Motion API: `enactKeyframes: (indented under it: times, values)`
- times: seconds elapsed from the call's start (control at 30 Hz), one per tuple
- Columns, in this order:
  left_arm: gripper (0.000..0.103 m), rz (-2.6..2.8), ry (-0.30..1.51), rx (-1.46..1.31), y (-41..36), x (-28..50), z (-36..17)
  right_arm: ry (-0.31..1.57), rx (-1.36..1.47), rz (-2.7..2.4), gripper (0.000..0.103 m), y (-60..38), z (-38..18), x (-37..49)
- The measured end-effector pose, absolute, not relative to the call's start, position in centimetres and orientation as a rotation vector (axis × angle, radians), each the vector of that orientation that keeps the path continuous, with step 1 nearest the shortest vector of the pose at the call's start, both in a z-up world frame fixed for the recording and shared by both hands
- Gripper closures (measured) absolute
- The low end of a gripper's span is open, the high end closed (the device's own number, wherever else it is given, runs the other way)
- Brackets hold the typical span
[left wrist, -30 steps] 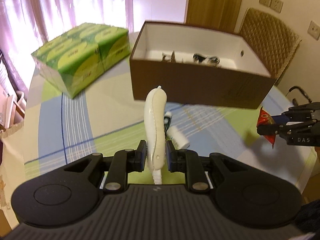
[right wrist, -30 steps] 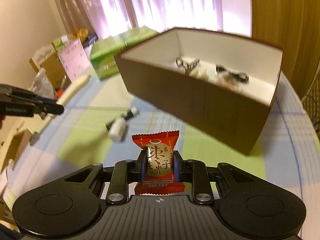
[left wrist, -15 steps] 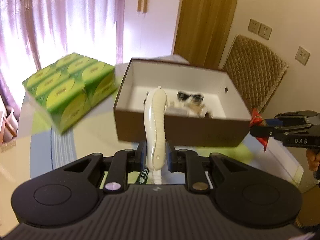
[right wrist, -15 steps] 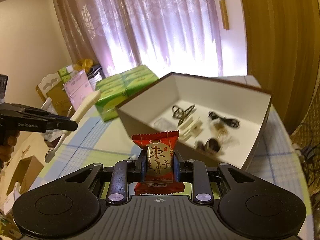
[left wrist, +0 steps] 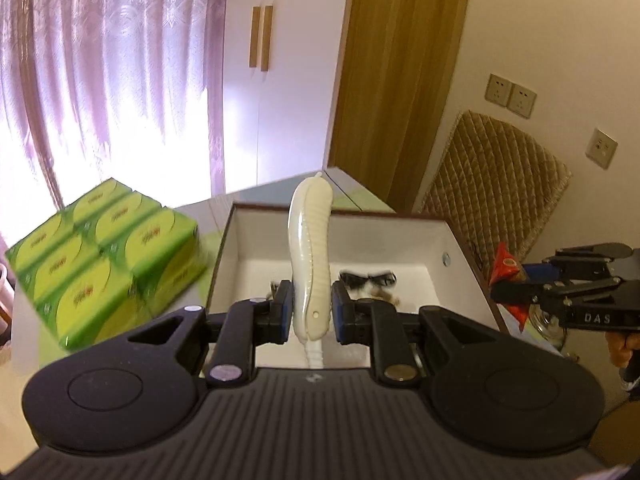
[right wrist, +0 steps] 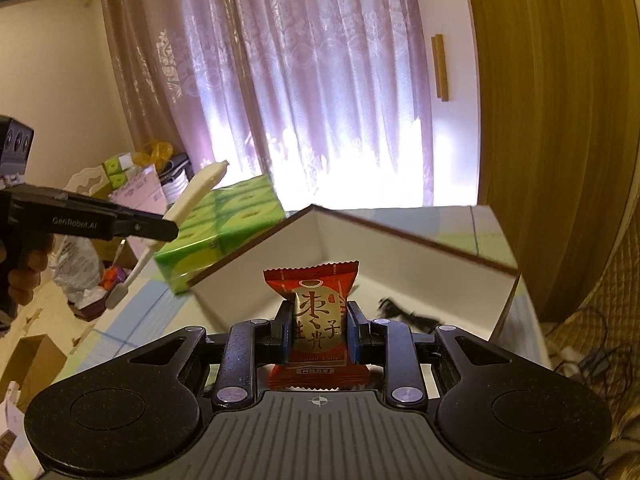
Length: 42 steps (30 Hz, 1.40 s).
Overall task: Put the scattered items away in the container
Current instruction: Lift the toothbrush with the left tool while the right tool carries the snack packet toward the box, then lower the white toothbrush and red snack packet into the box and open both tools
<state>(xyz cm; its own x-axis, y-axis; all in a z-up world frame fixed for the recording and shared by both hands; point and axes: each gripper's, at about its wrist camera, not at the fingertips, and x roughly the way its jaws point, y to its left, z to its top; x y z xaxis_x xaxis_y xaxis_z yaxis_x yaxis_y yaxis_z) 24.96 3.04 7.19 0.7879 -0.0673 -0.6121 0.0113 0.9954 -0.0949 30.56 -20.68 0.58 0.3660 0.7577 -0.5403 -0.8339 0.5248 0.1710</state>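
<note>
The left gripper [left wrist: 311,312] jaws squeeze a cream toothbrush [left wrist: 310,264] above the open brown box [left wrist: 452,240]. The right gripper [right wrist: 318,336] jaws pinch a red candy packet [right wrist: 316,320] over it. Small dark things, maybe clips, lie inside.

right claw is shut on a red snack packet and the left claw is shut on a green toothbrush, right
Not quite: the toothbrush is cream white, not green, as the left wrist view shows. The left claw is shut on it, and the right claw is shut on the red snack packet.

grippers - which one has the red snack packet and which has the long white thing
The right gripper is shut on the red snack packet. The left gripper is shut on the cream toothbrush, gripped by its ribbed handle.
</note>
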Motion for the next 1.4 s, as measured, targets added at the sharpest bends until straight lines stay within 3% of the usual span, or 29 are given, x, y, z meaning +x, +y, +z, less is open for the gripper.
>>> enactKeyframes:
  times: [0.3,0.63,0.97,1.27,1.4]
  values:
    - [0.087,-0.021,0.685,-0.039,3.7,32.9,5.4,0.690,-0.202,0.985,0.074,-17.7,-1.5,36.9]
    - [0.087,0.021,0.865,-0.059,4.7,38.4,-2.3,0.793,-0.296,0.944,0.074,-16.5,-5.4,41.0]
    - [0.087,0.077,1.065,-0.024,4.7,39.8,-7.9,0.851,-0.355,0.957,0.074,-15.9,-7.7,41.9]
    - [0.086,0.055,1.101,0.073,3.2,40.3,-8.6,0.862,-0.430,0.975,0.074,-15.8,-8.2,41.6]
    - [0.077,0.064,1.100,0.082,3.1,40.2,-8.8,0.862,-0.442,0.985,0.074,-15.8,-8.2,41.5]
